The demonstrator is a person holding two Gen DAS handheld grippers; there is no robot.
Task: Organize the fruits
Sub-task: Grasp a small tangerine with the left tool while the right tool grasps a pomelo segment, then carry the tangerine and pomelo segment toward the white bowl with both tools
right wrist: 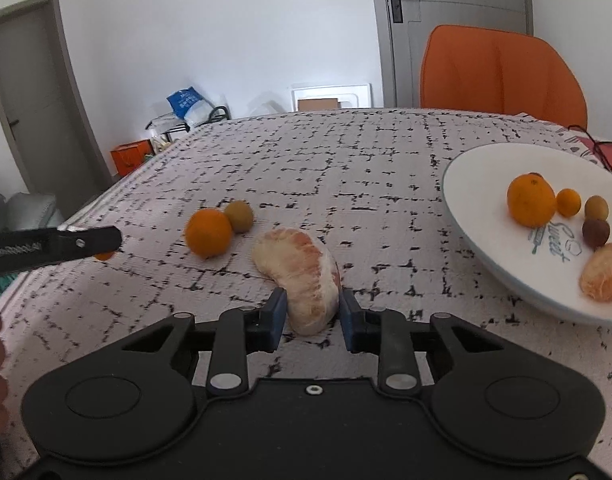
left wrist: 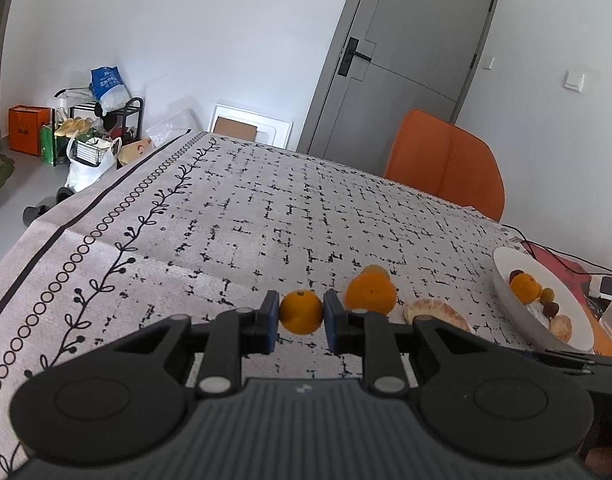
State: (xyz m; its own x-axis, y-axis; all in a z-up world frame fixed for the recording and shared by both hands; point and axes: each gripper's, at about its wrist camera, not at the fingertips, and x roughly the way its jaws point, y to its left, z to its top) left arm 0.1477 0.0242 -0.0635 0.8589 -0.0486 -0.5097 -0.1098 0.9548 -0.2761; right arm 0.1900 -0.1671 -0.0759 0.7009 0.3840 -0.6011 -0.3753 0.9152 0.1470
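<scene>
A small orange [left wrist: 301, 312] is pinched between the blue pads of the left claw [left wrist: 301, 320], which is held just above the patterned cloth of the tabletop [left wrist: 265, 216]. In the left wrist view, a second orange [left wrist: 370, 293] is seen on the cloth just beyond the right finger, and a peeled pomelo segment [left wrist: 434, 314] lies beside it, further right. The same segment [right wrist: 301, 280] is seen in the right wrist view between the pads of the right claw [right wrist: 310, 316]; the pads are closed against its near end, while the rest of it lies on the cloth. In that view, the loose orange [right wrist: 208, 233] sits left of the segment with a small greenish-brown fruit [right wrist: 239, 216] touching it from behind. The tip of the left claw's arm [right wrist: 65, 246] is seen at the left edge, with a sliver of orange beneath it. A white plate [right wrist: 466, 200] stands on the tabletop to the right, well apart from the loose fruit; on it are an orange [right wrist: 530, 200], a smaller orange fruit [right wrist: 568, 202], two small brownish fruits [right wrist: 596, 220] and another peeled segment [right wrist: 604, 272]. An orange chair [right wrist: 502, 76] is placed at the far side of the tabletop.
</scene>
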